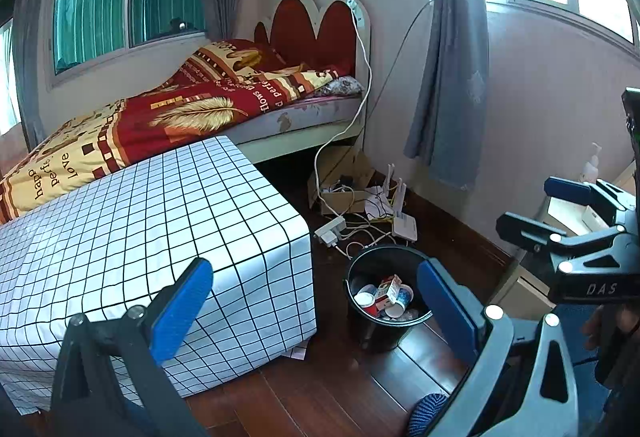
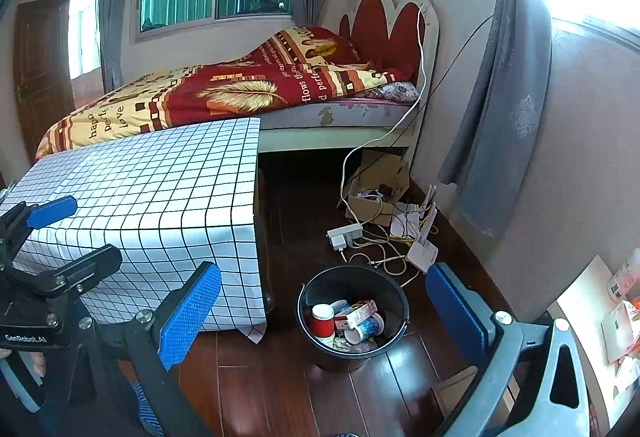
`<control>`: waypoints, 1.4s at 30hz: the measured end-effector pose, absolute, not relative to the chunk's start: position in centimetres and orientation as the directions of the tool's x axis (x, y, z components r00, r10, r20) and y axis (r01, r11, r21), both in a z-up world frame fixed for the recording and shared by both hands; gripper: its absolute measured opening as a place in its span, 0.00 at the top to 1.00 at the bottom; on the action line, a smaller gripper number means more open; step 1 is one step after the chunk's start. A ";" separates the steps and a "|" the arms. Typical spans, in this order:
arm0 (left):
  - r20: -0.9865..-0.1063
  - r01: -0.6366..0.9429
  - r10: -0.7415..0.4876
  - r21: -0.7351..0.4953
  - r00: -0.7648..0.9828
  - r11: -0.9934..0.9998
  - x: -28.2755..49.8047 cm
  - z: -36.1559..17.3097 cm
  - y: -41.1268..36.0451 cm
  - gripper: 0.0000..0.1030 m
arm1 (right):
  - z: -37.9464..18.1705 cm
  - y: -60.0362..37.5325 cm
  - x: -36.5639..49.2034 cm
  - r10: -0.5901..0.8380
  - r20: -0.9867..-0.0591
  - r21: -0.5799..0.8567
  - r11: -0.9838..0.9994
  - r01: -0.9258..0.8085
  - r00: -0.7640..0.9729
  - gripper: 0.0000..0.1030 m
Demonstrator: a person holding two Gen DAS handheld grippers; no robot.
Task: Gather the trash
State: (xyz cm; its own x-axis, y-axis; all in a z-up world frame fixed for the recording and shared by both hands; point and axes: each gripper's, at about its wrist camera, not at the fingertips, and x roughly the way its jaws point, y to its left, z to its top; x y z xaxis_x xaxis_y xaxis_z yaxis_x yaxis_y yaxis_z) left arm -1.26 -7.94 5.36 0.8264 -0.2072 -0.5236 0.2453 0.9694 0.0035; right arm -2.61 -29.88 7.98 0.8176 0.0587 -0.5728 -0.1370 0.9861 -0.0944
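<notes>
Trash [image 2: 352,321] fills our bin [image 2: 308,301]; surface [image 2: 160,173] looks bare, so little remains. Both hand-held grippers, left [image 1: 316,301] and right [image 2: 324,305], gape empty.

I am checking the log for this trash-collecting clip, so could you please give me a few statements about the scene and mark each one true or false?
1. The black bin stands on the wooden floor beside the checked table. True.
2. The bin is empty. False: it holds paper cups, among them a red cup, and a small carton.
3. The left gripper is shut on a cup. False: its jaws stand wide apart with nothing between them.
4. The right gripper is open and holds nothing. True.
5. A white router lies among cables on the floor near the wall. True.
</notes>
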 end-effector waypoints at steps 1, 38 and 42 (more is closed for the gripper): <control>-0.525 0.245 -0.207 0.004 0.826 0.969 -1.2 5.3 -8.0 0.00 | 8.0 -29.9 -2.6 0.059 -0.571 -0.094 0.986 -0.137 0.819 0.00; -0.534 0.298 -0.252 -0.001 0.807 0.955 -0.8 5.1 -8.2 0.00 | 7.9 -30.1 -2.5 0.052 -0.576 -0.098 0.986 -0.132 0.816 0.00; -0.525 0.314 -0.284 -0.034 0.803 0.949 -0.8 5.1 -7.9 0.00 | 7.9 -30.0 -2.6 0.052 -0.578 -0.098 0.986 -0.132 0.814 0.00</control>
